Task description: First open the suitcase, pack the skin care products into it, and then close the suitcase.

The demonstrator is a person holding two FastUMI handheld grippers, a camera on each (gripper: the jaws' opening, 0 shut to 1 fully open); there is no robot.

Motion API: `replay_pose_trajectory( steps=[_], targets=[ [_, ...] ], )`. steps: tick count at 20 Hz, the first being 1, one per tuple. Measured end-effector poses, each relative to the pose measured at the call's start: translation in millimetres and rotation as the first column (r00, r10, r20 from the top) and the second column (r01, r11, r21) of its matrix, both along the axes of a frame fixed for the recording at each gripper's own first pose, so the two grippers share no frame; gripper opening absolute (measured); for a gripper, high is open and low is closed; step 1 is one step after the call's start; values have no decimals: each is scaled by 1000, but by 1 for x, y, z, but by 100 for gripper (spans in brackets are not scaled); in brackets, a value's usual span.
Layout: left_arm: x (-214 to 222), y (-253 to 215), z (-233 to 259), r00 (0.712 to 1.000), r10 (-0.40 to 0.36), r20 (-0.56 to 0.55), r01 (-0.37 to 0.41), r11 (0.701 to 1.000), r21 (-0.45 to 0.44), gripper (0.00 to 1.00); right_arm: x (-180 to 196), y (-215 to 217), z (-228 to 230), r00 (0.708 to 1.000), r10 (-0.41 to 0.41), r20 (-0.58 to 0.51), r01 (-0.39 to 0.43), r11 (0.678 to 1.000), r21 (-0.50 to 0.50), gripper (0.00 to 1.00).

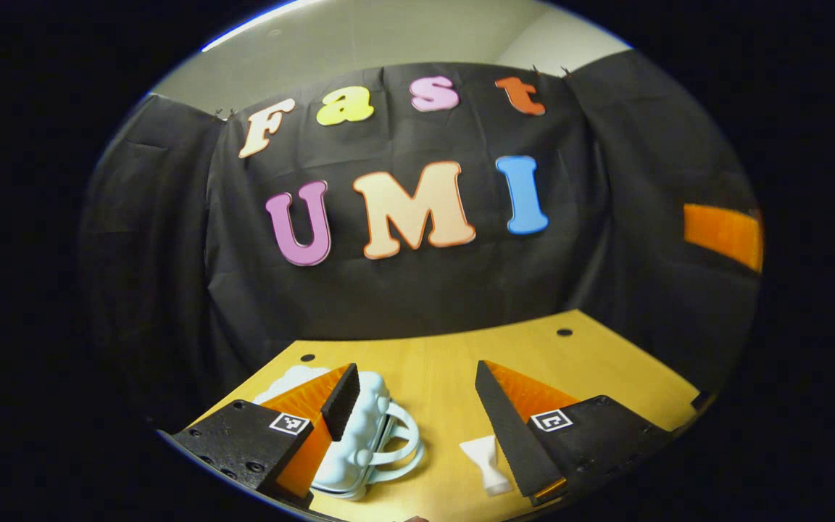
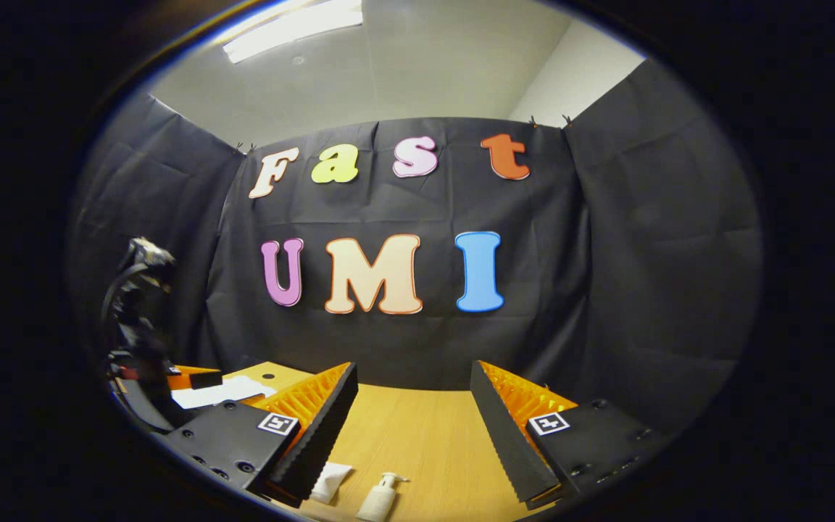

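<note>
- The table (image 1: pixel 446 377) is the biggest thing here, and its far edge runs close to the booth wall. Pushing either tool forward across it could catch the cloth, so I judge the open room lies between the suitcase and the products.
- The suitcase (image 1: pixel 370 428), pale and bumpy with a loop handle, lies closed near the left end of the table. If it is nudged rather than gripped, it could slide toward that edge.
- The left gripper (image 1: pixel 414 395) hangs wide open above the table, holding nothing. One finger overlaps the suitcase; I cannot tell whether they touch.
- The right gripper (image 2: pixel 414 395) is also wide and empty, above bare wood.
- The pump bottle (image 2: pixel 380 496) stands upright, so a glancing approach may tip it.
- The tube (image 2: pixel 332 481) lies flat just beside the bottle. Being so low, it may slip out of a pinch.
</note>
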State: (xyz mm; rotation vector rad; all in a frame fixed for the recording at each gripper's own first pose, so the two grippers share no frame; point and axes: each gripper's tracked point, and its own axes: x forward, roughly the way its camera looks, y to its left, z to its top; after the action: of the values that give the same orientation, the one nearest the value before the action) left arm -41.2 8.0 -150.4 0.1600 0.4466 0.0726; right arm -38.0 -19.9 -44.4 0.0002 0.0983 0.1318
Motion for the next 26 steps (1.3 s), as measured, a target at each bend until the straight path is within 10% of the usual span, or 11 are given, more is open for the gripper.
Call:
replay_pose_trajectory(
  steps=[13,21,22,26],
  targets=[
    [1,30,-178,890,-27,-456,18,1000,-23,91,20,-9,-40,979,-161,-124,152,985,-79,99],
    [11,35,-222,820,-57,-570,53,998,-22,65,28,2,-56,970,-185,-159,166,978,-126,100],
    [11,35,-223,815,-55,-578,50,998,-24,45,29,3,-56,970,-184,-158,165,978,-130,99],
    [16,31,-218,815,-87,-573,90,996,-23,14,31,0,-55,971,-186,-151,166,976,-140,100]
  ],
)
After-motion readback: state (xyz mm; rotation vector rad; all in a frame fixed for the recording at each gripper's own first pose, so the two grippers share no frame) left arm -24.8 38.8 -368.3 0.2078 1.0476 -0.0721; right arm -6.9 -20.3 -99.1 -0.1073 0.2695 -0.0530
